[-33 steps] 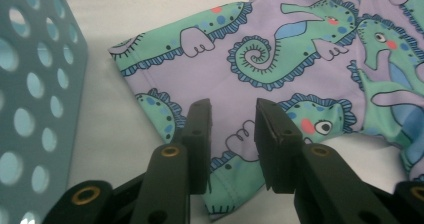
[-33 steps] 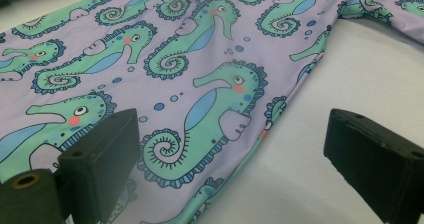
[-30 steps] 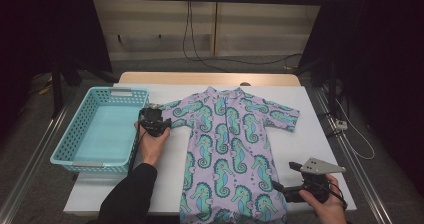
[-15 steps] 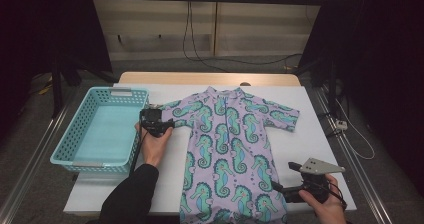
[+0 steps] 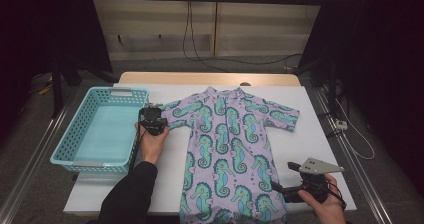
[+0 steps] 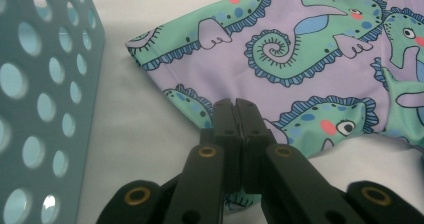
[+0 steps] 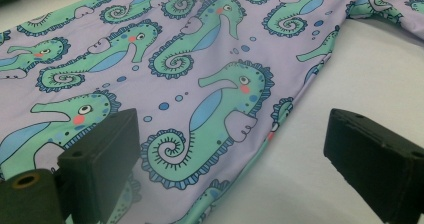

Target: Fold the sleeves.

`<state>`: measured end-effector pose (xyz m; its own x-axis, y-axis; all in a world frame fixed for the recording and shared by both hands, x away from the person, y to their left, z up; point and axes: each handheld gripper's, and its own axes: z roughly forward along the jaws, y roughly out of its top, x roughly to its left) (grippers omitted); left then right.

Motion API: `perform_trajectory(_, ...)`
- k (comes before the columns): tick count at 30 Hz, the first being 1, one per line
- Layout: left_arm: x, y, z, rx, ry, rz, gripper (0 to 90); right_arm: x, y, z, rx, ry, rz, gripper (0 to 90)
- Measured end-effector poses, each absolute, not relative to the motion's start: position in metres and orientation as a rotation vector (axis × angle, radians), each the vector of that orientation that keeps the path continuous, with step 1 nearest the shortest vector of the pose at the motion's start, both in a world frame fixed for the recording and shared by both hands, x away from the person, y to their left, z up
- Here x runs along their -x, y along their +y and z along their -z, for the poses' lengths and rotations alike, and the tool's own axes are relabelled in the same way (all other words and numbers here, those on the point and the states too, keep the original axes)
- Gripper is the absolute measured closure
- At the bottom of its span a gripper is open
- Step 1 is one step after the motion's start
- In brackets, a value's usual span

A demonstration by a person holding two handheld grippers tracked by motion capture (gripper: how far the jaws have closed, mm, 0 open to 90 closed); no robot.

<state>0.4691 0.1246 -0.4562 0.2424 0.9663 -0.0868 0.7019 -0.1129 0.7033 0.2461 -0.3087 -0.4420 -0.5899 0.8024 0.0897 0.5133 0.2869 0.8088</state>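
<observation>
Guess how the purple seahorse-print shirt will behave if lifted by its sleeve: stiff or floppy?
Probably floppy: the purple seahorse-print shirt lies flat and thin on the white table, puckering where the left gripper has just closed on its sleeve. It will likely drape and trail. The smooth fabric may slip.

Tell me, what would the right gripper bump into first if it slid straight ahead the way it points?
Probably the seahorse shirt. The right gripper has its jaws open at the shirt's side edge low on the white table, so going on it would likely slide onto that cloth first, though depth is hard to judge.
</observation>
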Motion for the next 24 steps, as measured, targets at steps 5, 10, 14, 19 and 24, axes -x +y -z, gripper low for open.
perform_trajectory(5, -0.467, 0.124, 0.452, -1.829, 1.500, -0.495, 89.6, -0.246, -0.309, 0.442, -1.188, 2.226, -1.209, 7.1)
perform_trajectory(10, -0.466, 0.124, 0.448, -1.808, 1.463, -0.501, 89.6, -0.246, -0.309, 0.442, -1.189, 2.225, -1.211, 7.1)
perform_trajectory(14, -0.464, 0.122, 0.446, -1.800, 1.436, -0.517, 89.6, -0.246, -0.309, 0.442, -1.189, 2.222, -1.215, 7.1)
perform_trajectory(19, -0.463, 0.119, 0.440, -1.786, 1.364, -0.520, 89.6, -0.246, -0.309, 0.441, -1.184, 2.221, -1.215, 7.0)
perform_trajectory(24, -0.462, 0.116, 0.432, -1.772, 1.305, -0.558, 89.6, -0.245, -0.310, 0.441, -1.176, 2.216, -1.222, 6.5)
